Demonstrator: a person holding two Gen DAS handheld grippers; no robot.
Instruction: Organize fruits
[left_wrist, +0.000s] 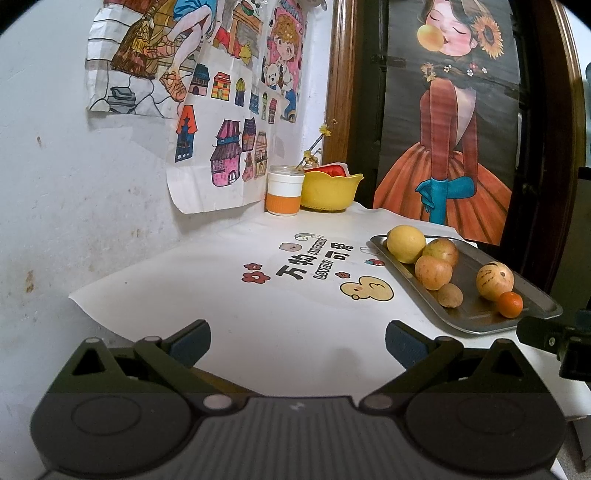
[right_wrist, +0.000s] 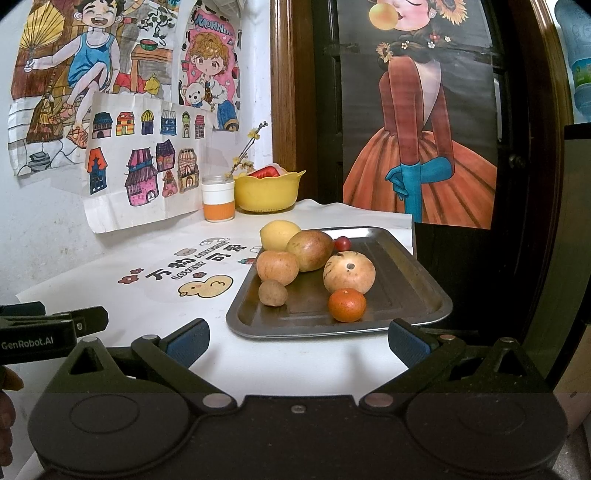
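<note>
A metal tray (right_wrist: 406, 291) (left_wrist: 539, 295) on the white table holds several fruits: a lemon (right_wrist: 279, 235) (left_wrist: 406, 243), two apples (right_wrist: 277, 266) (right_wrist: 310, 249), a pale round fruit (right_wrist: 349, 272) (left_wrist: 494, 280), a small brown fruit (right_wrist: 272, 292) (left_wrist: 450, 295), a mandarin (right_wrist: 347, 304) (left_wrist: 509, 304) and a small red fruit (right_wrist: 342, 243). My right gripper (right_wrist: 297, 343) is open just in front of the tray's near edge, holding nothing. My left gripper (left_wrist: 297, 343) is open over the bare tablecloth, left of the tray. The left gripper's side shows in the right wrist view (right_wrist: 55, 325).
A yellow bowl (right_wrist: 271, 192) (left_wrist: 328, 192) with something red inside and an orange-and-white jar (right_wrist: 218, 201) (left_wrist: 283, 195) with a twig stand at the back by the wall. Paper drawings hang on the wall at left. A dark door with a poster is behind the tray.
</note>
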